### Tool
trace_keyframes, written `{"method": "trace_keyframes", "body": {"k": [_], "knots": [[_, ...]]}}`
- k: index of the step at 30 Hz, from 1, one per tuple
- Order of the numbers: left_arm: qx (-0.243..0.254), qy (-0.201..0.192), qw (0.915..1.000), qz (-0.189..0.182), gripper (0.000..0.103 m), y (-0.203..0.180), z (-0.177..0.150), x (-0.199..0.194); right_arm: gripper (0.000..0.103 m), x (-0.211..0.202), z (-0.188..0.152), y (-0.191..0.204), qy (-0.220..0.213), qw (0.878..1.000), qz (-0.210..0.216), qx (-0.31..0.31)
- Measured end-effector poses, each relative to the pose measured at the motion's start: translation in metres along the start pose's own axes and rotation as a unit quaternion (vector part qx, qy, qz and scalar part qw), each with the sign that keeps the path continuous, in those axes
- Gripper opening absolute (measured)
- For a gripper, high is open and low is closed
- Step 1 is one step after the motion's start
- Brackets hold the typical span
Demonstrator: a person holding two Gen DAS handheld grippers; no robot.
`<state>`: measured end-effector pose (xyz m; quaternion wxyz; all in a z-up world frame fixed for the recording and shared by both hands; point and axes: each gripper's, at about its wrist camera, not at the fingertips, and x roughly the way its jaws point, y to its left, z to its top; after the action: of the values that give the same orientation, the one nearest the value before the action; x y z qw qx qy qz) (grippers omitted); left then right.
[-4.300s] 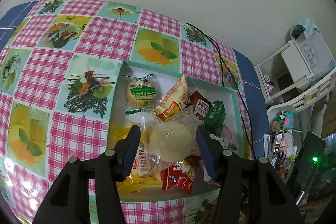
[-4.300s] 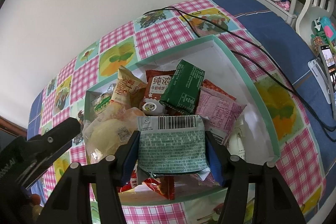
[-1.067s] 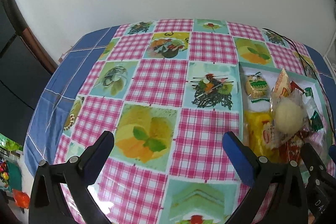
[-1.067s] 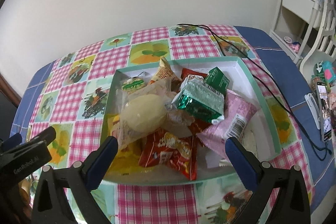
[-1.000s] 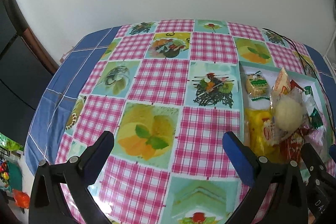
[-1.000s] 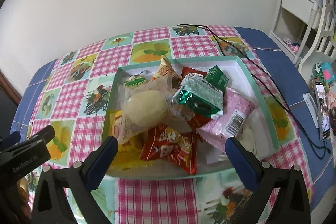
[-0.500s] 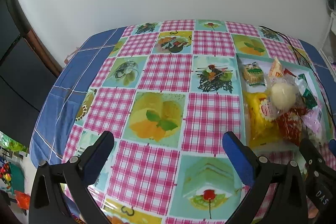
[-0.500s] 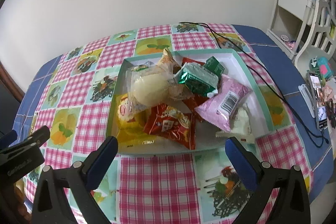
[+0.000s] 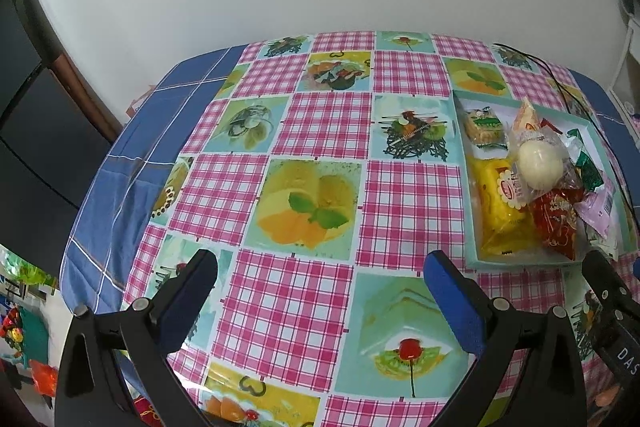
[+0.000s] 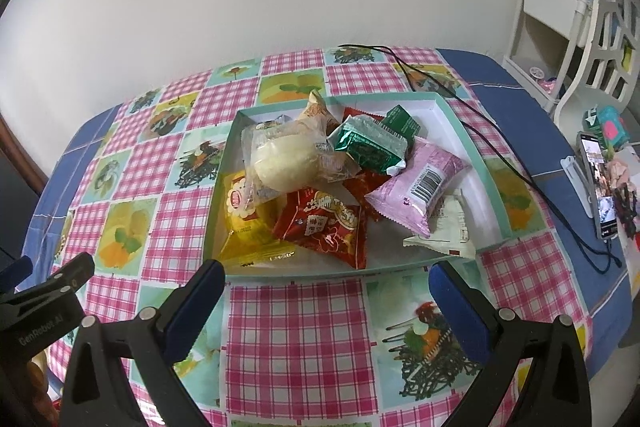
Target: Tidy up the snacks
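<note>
While hovering above tablecloth point(image 9: 320, 147) | left gripper point(image 9: 320, 283) wide, empty | right gripper point(image 10: 326, 293) wide, empty

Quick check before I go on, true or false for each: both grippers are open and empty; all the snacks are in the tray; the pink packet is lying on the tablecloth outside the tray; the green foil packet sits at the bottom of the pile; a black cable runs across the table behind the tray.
1. The left gripper and the right gripper are both open and empty. True.
2. Every snack in view lies in the tray. True.
3. The pink packet lies on the tablecloth outside the tray. False: it is inside the tray, towards its right side.
4. The green foil packet sits at the bottom of the pile. False: it rests on top of other packets.
5. A black cable runs across the table behind the tray. True.
</note>
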<state>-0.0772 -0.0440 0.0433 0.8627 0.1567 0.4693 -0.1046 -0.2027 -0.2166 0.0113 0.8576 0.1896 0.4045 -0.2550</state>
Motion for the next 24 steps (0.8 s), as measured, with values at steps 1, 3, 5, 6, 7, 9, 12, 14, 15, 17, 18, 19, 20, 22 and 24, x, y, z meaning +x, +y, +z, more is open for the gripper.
{"method": "trace_keyframes", "body": {"k": [1, 3, 5, 6, 7, 9, 12, 14, 15, 17, 18, 19, 20, 22, 24], "knots": [[0.001, 0.001, 1.0000, -0.001, 0.103, 0.0000, 0.0002, 0.0000, 0.103, 0.0005, -0.0001, 0.0000, 0.001, 1.000, 0.000, 0.000], [0.003, 0.001, 1.0000, -0.002, 0.103, -0.0001, 0.0004, -0.0001, 0.103, 0.0011, 0.0000, 0.0011, 0.002, 1.000, 0.000, -0.003], [0.005, 0.001, 1.0000, -0.002, 0.103, -0.0007, 0.0008, -0.0001, 0.103, 0.0006, 0.0006, 0.0026, 0.000, 1.000, 0.000, -0.006], [0.006, 0.002, 1.0000, -0.002, 0.103, -0.0007, 0.0010, 0.0001, 0.103, 0.0006, 0.0005, 0.0035, -0.001, 1.000, 0.000, -0.007], [0.006, 0.002, 1.0000, -0.002, 0.103, -0.0009, 0.0009, 0.0005, 0.103, 0.0011, 0.0006, 0.0042, 0.000, 1.000, 0.000, -0.008], [0.007, 0.004, 1.0000, -0.002, 0.103, -0.0005, 0.0012, 0.0014, 0.103, 0.0027, -0.0001, 0.0051, 0.004, 1.000, 0.001, -0.010], [0.008, 0.007, 0.9999, 0.001, 0.103, -0.0008, 0.0016, 0.0034, 0.103, 0.0046, -0.0004, 0.0059, 0.008, 1.000, 0.001, -0.012], [0.009, 0.008, 0.9999, 0.001, 0.103, -0.0007, 0.0013, 0.0042, 0.103, 0.0055, -0.0006, 0.0062, 0.009, 1.000, 0.001, -0.011], [0.010, 0.008, 0.9999, 0.002, 0.103, -0.0009, 0.0015, 0.0043, 0.103, 0.0059, -0.0007, 0.0061, 0.011, 1.000, 0.000, -0.011], [0.010, 0.009, 0.9999, 0.003, 0.103, -0.0015, 0.0017, 0.0048, 0.103, 0.0067, -0.0006, 0.0054, 0.012, 1.000, 0.000, -0.009], [0.010, 0.010, 0.9999, 0.004, 0.103, -0.0015, 0.0018, 0.0051, 0.103, 0.0068, -0.0007, 0.0052, 0.012, 1.000, 0.000, -0.008], [0.010, 0.010, 0.9999, 0.004, 0.103, -0.0014, 0.0019, 0.0052, 0.103, 0.0072, -0.0007, 0.0048, 0.013, 1.000, 0.000, -0.007], [0.010, 0.011, 0.9999, 0.004, 0.103, -0.0015, 0.0019, 0.0055, 0.103, 0.0075, -0.0007, 0.0044, 0.014, 1.000, 0.000, -0.006], [0.010, 0.012, 0.9999, 0.004, 0.103, -0.0012, 0.0018, 0.0058, 0.103, 0.0079, -0.0010, 0.0045, 0.015, 1.000, 0.000, -0.006], [0.010, 0.012, 0.9999, 0.003, 0.103, -0.0012, 0.0019, 0.0061, 0.103, 0.0081, -0.0010, 0.0052, 0.016, 1.000, -0.001, -0.007]]}}
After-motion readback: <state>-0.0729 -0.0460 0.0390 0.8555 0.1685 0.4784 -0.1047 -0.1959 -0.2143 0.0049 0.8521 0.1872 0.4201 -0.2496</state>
